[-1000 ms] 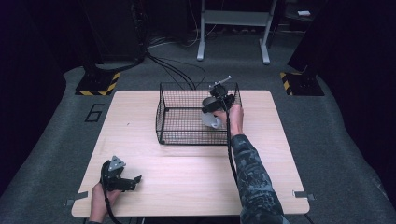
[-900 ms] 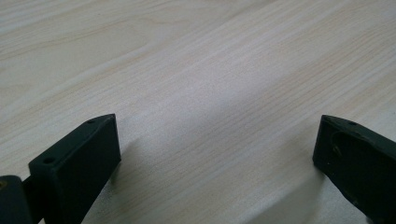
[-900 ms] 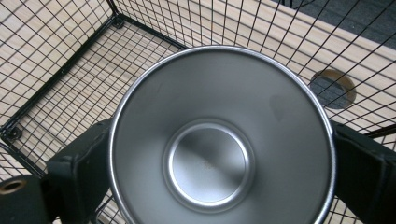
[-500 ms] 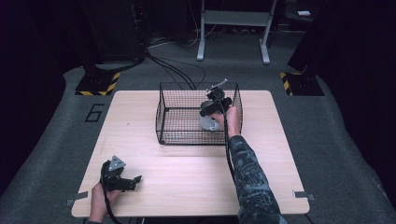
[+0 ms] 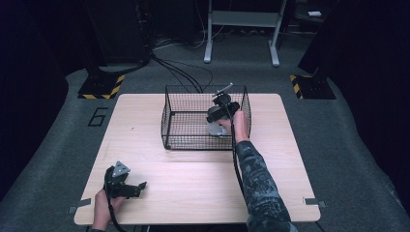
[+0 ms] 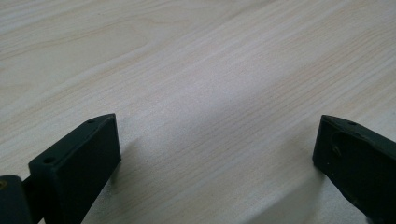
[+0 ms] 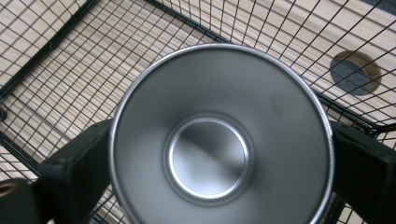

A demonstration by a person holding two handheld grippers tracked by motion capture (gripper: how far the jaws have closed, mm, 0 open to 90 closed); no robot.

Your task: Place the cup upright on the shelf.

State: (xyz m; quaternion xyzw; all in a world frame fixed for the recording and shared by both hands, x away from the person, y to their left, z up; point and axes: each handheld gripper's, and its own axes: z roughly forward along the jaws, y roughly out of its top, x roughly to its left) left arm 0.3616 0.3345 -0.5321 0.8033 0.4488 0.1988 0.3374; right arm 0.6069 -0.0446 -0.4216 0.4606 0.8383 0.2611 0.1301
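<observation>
High view: right gripper (image 5: 216, 124) now lower inside wire basket (image 5: 169, 121) than a second ago, near its right wall, jaws pinching steel cup (image 5: 213, 128) by its sides. Right gripper view: cup (image 7: 222, 140) mouth toward camera, basket mesh and table (image 7: 140, 51) behind. Probably a placement into the basket; release not yet done. Left gripper (image 5: 138, 187) unmoved at near-left of table (image 5: 193, 183), jaws spread over bare wood, nothing between. Count: one cup, one basket, two grippers.
</observation>
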